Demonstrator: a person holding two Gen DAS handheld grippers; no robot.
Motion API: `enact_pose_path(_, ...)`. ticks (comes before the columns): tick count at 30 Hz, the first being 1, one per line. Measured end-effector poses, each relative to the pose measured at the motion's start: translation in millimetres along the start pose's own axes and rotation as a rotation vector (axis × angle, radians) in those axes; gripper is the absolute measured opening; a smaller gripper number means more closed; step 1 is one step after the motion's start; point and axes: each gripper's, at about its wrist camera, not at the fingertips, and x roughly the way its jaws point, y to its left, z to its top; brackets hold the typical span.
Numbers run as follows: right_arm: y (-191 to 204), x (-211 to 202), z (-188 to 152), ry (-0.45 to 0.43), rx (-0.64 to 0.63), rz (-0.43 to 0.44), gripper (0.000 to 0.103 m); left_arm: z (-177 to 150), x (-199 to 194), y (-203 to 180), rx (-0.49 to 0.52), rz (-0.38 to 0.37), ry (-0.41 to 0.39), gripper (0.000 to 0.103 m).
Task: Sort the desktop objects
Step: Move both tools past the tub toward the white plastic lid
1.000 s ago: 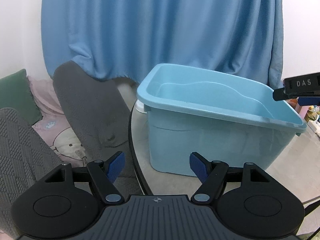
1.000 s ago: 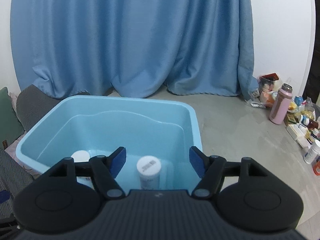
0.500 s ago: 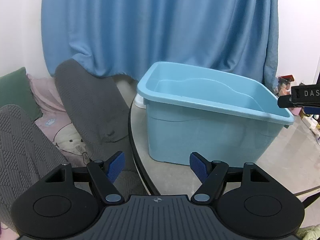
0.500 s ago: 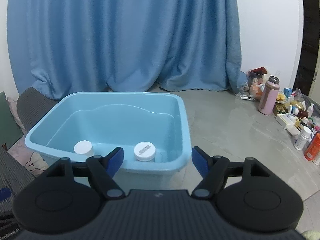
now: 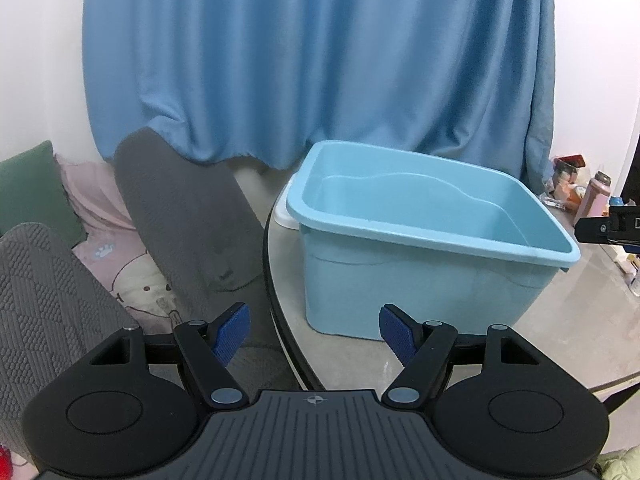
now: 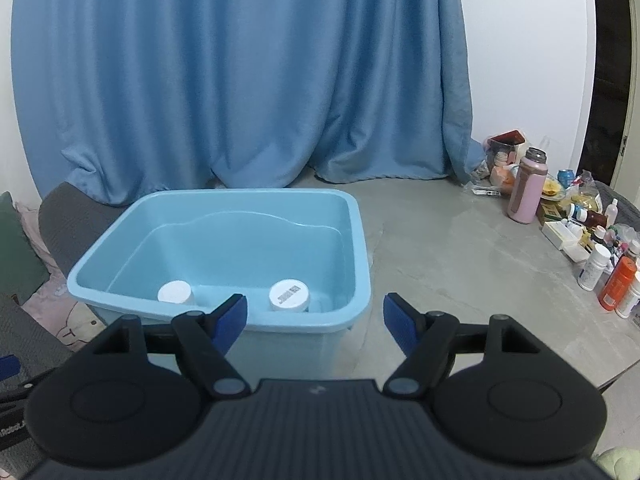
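On the left, beyond the table edge, lie a green cushion and grey upholstery. The left gripper hovers near the table's left edge, its jaws spread wide with nothing between them. Ahead of it stands the light blue bin on the table. The right gripper hangs just near of the bin's rim, jaws likewise wide apart and empty. Inside the bin, at its near end, stand two white-capped bottles, side by side but apart. Far right on the table cluster a pink flask and an orange bottle among other clutter.
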Motion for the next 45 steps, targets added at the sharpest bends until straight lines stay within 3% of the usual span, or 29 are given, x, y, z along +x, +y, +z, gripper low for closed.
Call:
enact_pose_path(15, 5, 29, 29, 0.057, 0.009, 0.033, 0.075, 60, 24, -13, 0.048, -0.004, 0.013, 0.074)
enact_pose_path(34, 12, 57, 51, 0.069, -0.032, 0.062, 0.075, 106, 65, -17, 0.004, 0.039, 0.065, 0.074)
enact_pose_path(45, 24, 69, 64, 0.084, -0.013, 0.059, 0.075, 127, 78, -15, 0.046, 0.024, 0.068, 0.074)
